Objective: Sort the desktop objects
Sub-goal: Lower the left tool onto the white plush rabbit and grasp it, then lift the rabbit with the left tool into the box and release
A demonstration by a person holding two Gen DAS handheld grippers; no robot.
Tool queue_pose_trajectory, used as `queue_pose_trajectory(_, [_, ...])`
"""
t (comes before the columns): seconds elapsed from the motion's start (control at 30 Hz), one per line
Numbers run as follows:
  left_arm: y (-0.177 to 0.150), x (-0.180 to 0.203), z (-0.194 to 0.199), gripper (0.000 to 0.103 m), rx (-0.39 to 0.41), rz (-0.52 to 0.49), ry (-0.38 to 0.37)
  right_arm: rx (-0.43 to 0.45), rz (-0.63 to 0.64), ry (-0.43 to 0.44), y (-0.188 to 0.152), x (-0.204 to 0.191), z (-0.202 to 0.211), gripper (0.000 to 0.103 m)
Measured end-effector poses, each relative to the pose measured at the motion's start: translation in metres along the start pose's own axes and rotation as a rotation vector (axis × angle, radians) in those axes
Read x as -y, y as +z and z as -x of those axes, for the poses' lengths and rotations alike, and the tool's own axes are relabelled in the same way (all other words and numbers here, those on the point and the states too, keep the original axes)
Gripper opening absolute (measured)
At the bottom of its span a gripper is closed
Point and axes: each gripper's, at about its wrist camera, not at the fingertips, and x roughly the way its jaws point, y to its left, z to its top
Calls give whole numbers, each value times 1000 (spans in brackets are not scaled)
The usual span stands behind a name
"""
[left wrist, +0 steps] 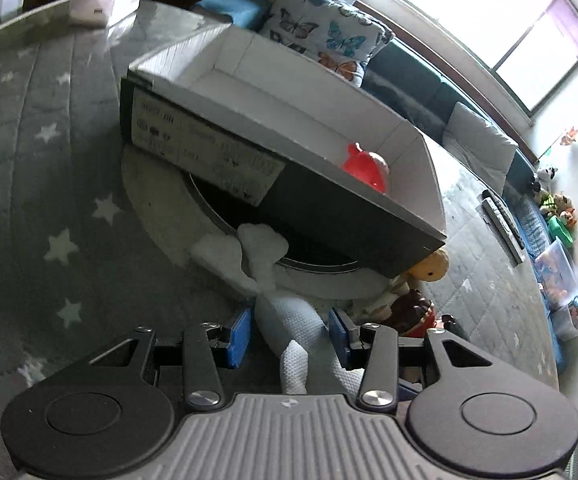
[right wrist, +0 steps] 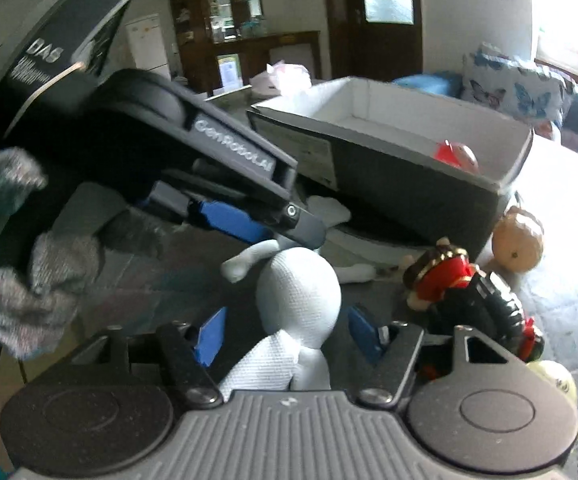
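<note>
A white fabric doll [left wrist: 289, 320] lies on the table in front of a dark cardboard box [left wrist: 329, 204] with a white inside. My left gripper [left wrist: 289, 338] is shut on the doll's body, a blue pad touching each side. In the right wrist view the doll's round head [right wrist: 299, 292] sits between the blue pads of my right gripper [right wrist: 287, 336], with gaps showing on both sides, so it is open. The left gripper's fingers [right wrist: 305, 232] reach in over the doll's limbs from the left. A red toy [left wrist: 367, 170] lies inside the box.
A red-and-dark figure [right wrist: 445, 276] and a tan round toy [right wrist: 519, 242] lie right of the doll by the box corner. A round metal-rimmed disc [left wrist: 309, 264] sits under the box. Remote controls [left wrist: 505, 228] lie farther right. A gloved hand [right wrist: 41, 292] holds the left gripper.
</note>
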Motion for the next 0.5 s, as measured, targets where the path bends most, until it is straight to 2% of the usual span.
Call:
queue_pose_trajectory(0.2, [0,-4,-7,45,-18,45,-10,10,-22,-13,0,4,5,53])
queue_pose_trajectory(0.3, [-1,-3,-8,44,-14,51,-9,0,-35,-6,0,6,1,46])
queue_pose_trajectory(0.33, [-1,-3,-9,43,-12,49,-9,-1,-43,-2,0,7,-1,43])
queue_pose_trajectory(0.5, [-4,-1,-4,35,1,42,-14,11,-50,2,-1,6,2,41])
